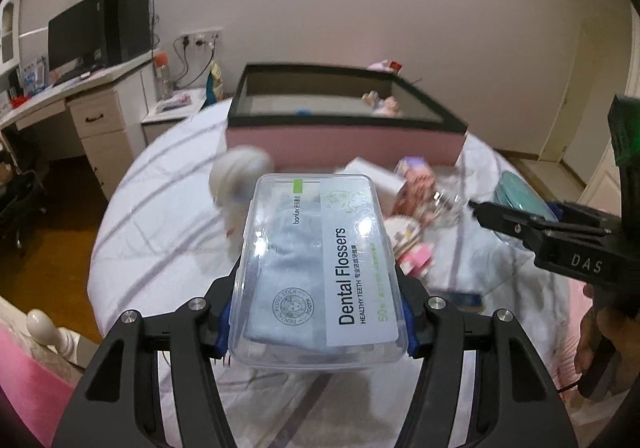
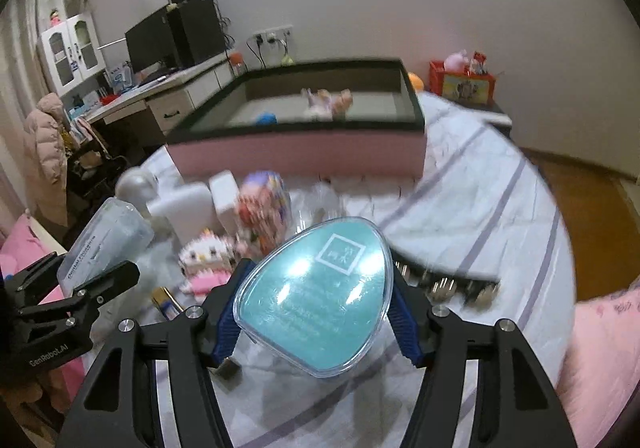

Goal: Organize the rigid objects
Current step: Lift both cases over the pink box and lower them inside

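Step in hand: transport. Each gripper carries one item clear of the bed [image 1: 160, 216], and both face the large pink bin [image 1: 344, 140] at the far side of the bed.

Left gripper [image 1: 318, 312]: jaws clenched on the sides of a clear dental floss box [image 1: 320, 272], held flat, label up. A pale blue packet is visible inside the box; its count cannot be read.

Right gripper [image 2: 316, 312]: jaws clenched on a teal egg-shaped case [image 2: 316, 296] with a clear shell, pointed end toward the camera. Its contents are hidden by the teal insert.

Pink bin, black-rimmed, open-topped: it holds a few small items, namely a blue piece [image 2: 266, 118] near the front wall and some pale pink figures [image 2: 328, 102] farther back. Blur prevents closer identification. Most of the floor of the bin is bare.

Still loose on the bed, between the grippers and the bin: a white bottle [image 2: 182, 206], a white box [image 2: 226, 200], a brick-built cat figure [image 2: 206, 260], a colourful toy box [image 2: 266, 204], and a row of metal clips [image 2: 452, 284].

Judgement: the next move calls for carrying both items forward over the near wall of the bin, lowering them onto bare floor apart from the figures, then releasing. The smooth egg shell could slip if tilted.
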A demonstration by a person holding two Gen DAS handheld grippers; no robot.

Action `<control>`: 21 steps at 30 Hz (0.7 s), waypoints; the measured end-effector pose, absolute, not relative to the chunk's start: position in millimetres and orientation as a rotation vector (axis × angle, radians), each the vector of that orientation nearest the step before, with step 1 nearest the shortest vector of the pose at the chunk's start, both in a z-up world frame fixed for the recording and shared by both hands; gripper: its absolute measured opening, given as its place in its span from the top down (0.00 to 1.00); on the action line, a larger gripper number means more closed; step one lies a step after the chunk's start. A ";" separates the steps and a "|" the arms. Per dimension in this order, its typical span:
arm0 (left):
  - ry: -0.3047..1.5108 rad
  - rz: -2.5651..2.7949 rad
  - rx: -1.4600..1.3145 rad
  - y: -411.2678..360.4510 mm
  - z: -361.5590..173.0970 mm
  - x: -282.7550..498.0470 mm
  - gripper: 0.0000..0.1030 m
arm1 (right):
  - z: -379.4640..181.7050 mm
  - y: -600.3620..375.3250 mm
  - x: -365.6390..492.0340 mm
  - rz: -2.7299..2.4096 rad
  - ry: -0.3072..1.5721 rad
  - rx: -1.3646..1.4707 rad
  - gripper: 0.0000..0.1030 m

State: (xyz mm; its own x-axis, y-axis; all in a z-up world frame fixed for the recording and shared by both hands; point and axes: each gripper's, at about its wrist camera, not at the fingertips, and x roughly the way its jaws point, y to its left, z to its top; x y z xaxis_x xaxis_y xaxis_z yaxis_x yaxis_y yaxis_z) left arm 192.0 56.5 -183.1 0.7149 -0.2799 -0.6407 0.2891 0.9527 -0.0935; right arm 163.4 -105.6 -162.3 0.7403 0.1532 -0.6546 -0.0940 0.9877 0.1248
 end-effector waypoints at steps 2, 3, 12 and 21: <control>0.687 -0.336 0.014 53.4 -170.5 194.3 0.40 | -147.9 -105.5 165.6 0.159 0.698 0.086 0.38; 0.677 -0.349 0.011 51.9 -162.9 197.2 0.40 | -137.6 -104.6 167.8 0.170 0.678 0.081 0.38; 0.562 -0.414 0.044 41.6 -93.9 245.4 0.40 | -86.1 -94.6 214.0 0.243 0.616 0.018 0.38; 0.619 -0.452 0.033 25.7 -74.6 351.1 0.40 | -65.8 -99.6 306.7 0.237 0.644 0.020 0.38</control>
